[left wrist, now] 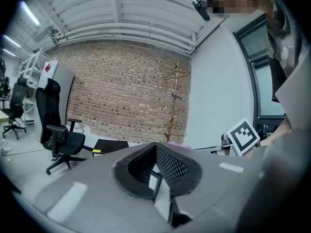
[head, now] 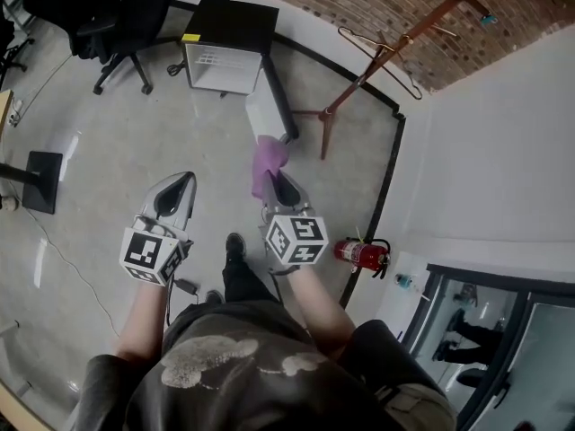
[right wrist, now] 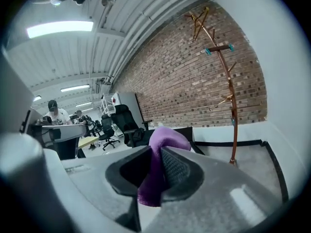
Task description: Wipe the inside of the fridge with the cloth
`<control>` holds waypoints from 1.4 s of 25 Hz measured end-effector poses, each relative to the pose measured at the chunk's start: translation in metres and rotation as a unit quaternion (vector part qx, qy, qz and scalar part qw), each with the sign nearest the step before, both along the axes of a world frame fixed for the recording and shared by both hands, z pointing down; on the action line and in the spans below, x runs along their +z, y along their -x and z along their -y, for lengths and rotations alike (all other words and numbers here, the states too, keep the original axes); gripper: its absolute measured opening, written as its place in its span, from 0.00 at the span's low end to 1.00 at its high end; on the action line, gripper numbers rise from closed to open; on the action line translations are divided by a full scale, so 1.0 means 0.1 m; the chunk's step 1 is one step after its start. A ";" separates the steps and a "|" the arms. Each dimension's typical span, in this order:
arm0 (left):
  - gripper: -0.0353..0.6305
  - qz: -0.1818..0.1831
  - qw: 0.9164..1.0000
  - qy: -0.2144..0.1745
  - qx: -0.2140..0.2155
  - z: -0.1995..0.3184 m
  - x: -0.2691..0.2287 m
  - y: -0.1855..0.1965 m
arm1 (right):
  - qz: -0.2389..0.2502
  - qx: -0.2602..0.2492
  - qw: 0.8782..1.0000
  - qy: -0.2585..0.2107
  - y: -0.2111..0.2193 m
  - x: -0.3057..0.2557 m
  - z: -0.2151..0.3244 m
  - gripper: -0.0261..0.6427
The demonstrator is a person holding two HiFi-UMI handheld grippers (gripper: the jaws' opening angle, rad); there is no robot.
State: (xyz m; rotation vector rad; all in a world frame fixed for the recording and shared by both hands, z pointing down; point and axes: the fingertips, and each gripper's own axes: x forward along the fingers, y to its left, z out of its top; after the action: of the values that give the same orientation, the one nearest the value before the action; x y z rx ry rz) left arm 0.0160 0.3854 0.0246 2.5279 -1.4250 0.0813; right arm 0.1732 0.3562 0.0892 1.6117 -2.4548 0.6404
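The purple cloth (head: pixel 268 164) is pinched between the jaws of the right gripper (head: pixel 286 191), with its bulk bunched past the tips so that a pad is offered for wiping. The mini fridge (head: pixel 225 48) is set well ahead on the floor with its door (head: pixel 269 108) swung open; its interior is not yet reached. The left gripper (head: pixel 173 196) is held alongside, jaws brought together on nothing, apparently spare. A coat stand (head: pixel 377 61) is planted near the door and an office chair (head: pixel 126 21) beside the fridge. The path between seems unobstructed.
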 end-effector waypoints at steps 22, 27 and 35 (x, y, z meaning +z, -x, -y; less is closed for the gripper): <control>0.08 -0.015 0.998 -0.055 0.006 -2.06 -0.38 0.35 | -0.036 -0.037 0.998 -0.041 0.55 -0.43 -2.11 0.11; 0.08 -0.018 0.998 -0.055 0.006 -2.20 -0.39 0.35 | -0.043 -0.036 0.998 -0.035 0.49 -0.41 -2.29 0.11; 0.08 -0.023 0.998 -0.053 0.012 -2.26 -0.37 0.39 | -0.051 -0.036 0.998 -0.033 0.49 -0.38 -2.40 0.11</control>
State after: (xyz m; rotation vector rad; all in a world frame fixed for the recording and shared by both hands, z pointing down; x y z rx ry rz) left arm -0.0229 0.6113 -0.0129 2.6137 -1.4174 -0.0508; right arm 0.1241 0.5961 0.0515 1.5312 -2.4705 0.4594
